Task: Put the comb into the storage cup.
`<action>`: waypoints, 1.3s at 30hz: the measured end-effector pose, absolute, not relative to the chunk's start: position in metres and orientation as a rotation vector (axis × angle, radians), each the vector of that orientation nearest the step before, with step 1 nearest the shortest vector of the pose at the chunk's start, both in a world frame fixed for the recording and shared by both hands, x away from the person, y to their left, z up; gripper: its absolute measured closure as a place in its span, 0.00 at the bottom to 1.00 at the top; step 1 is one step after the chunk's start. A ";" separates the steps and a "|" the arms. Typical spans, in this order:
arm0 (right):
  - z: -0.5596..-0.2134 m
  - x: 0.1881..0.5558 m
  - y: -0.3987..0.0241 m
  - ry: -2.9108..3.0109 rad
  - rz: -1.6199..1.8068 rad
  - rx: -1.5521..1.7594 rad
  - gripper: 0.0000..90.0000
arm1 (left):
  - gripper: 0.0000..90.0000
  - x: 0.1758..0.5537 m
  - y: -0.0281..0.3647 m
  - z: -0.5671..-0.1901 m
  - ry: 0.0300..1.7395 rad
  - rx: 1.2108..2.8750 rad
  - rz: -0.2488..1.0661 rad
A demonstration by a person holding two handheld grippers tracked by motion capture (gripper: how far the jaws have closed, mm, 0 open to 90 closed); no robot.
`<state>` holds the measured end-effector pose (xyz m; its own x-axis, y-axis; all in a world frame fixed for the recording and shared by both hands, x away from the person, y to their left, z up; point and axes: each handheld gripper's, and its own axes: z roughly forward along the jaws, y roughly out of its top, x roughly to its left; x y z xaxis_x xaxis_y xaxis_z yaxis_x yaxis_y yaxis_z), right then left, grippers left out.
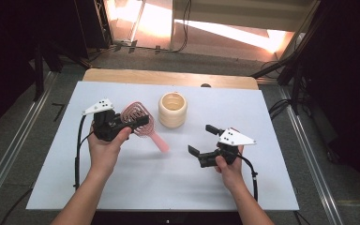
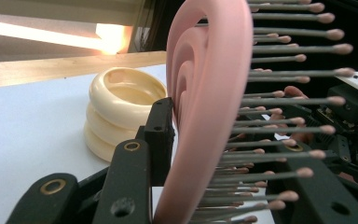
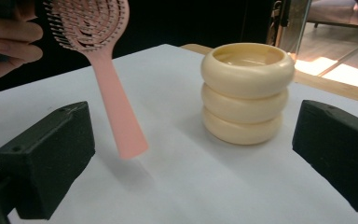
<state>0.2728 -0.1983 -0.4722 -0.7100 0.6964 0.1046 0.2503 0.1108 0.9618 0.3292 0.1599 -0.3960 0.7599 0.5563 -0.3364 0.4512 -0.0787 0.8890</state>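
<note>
**Two grippers at the table, one clamped on a pink hairbrush**

Two hands work over the white table top [image 1: 168, 183], the biggest thing in front of me, a pale sheet laid over a wooden board whose far edge shows beyond it.

Next in size is the cream holder [image 1: 172, 109], a squat cup shaped like three stacked rings, open at the top, standing upright towards the far middle of the table. From the right gripper view it [image 3: 247, 91] stands between the two black jaws but well beyond them, untouched.

The left gripper [image 1: 138, 123] sits in the person's left hand [image 1: 105, 150], just left of the holder. Its jaws are clenched on the head of the pink hairbrush [image 1: 143, 125]; in the left gripper view one black pad presses the smooth back of the brush head [image 2: 205, 93] and the bristles point to the other side. The brush is lifted off the table, head up in the grip, with its handle [image 3: 119, 121] slanting down towards the person's right, its end hanging just above the surface and apart from the holder.

The right gripper [image 1: 202, 139] is in the right hand [image 1: 229, 171], nearer the person and right of the brush handle. Its jaws stand wide apart, released, with nothing between them.
</note>
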 end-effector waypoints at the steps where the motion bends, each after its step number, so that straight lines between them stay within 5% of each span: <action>1: -0.473 0.272 -0.201 2.015 1.626 0.924 0.00 | 0.70 0.329 0.160 -0.396 0.798 1.711 0.109; 39: -0.496 0.240 -0.288 1.903 1.510 1.080 0.00 | 0.70 0.332 0.169 -0.381 0.795 1.665 0.110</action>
